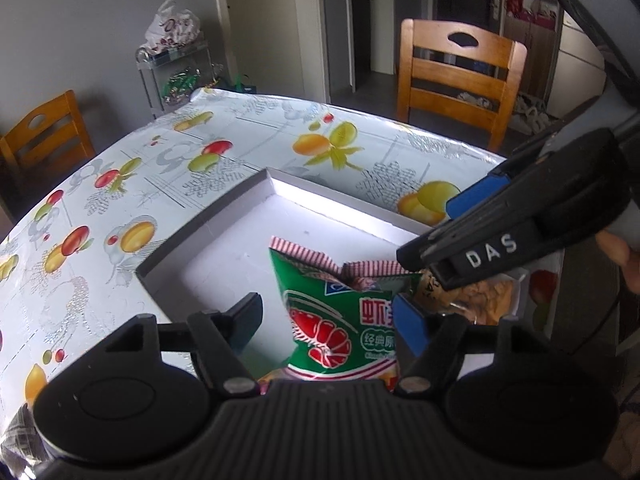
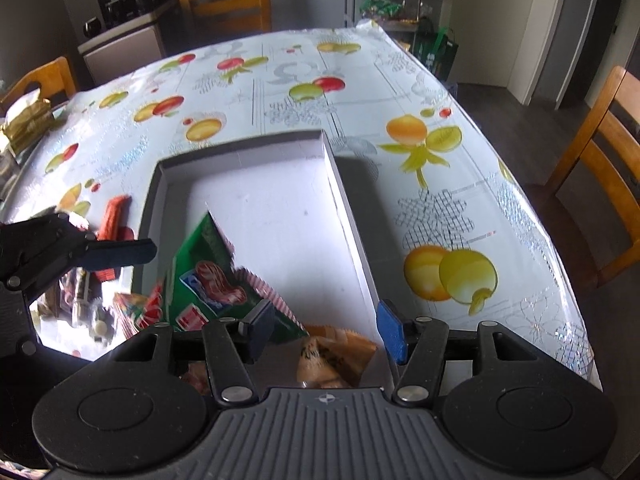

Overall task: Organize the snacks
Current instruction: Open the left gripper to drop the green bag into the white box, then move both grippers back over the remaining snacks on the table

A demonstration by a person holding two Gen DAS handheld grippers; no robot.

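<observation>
On the fruit-print cloth left of the tray lies a blurred heap of snacks. The left gripper is wide open around the green bag, which stands in the tray's near end; actual contact is unclear. The tray's far half is bare. The right gripper, also open and holding nothing, hangs over an orange packet, partly hidden below it.

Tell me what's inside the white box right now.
Inside the white box: a green shrimp-cracker bag and, beside it, an orange snack packet. The far half of the box floor is bare. The gripper bodies cover the near end, so more could lie there unseen.
</observation>
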